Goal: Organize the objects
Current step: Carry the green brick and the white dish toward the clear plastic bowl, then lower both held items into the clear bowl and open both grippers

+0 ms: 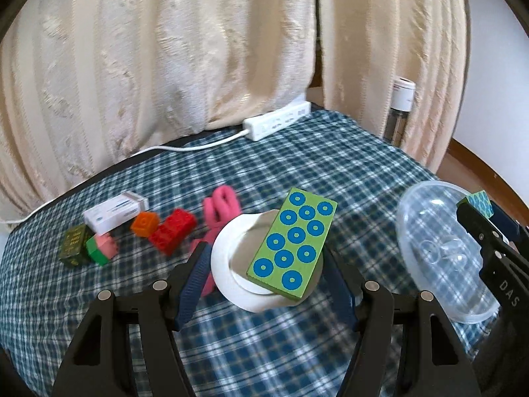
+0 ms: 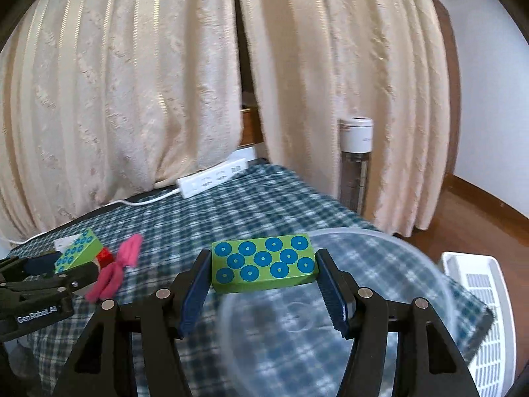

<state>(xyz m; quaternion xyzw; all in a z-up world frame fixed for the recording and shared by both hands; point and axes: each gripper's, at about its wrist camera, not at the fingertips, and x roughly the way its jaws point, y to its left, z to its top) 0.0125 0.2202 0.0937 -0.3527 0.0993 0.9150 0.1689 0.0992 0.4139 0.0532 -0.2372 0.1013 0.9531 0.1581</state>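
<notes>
In the left wrist view my left gripper is shut on a white round dish. A green block with blue rings lies tilted across the dish. On the check cloth to the left lie a red brick, an orange brick, a pink-and-green brick, a dark green cube, a white box and a pink fuzzy piece. My right gripper is shut end to end on a second green ringed block, held over a clear plastic bowl.
A white power strip with its cord lies at the table's far edge under cream curtains. A bottle with a white cap stands beyond the right corner. On the floor to the right stands a white slotted basket.
</notes>
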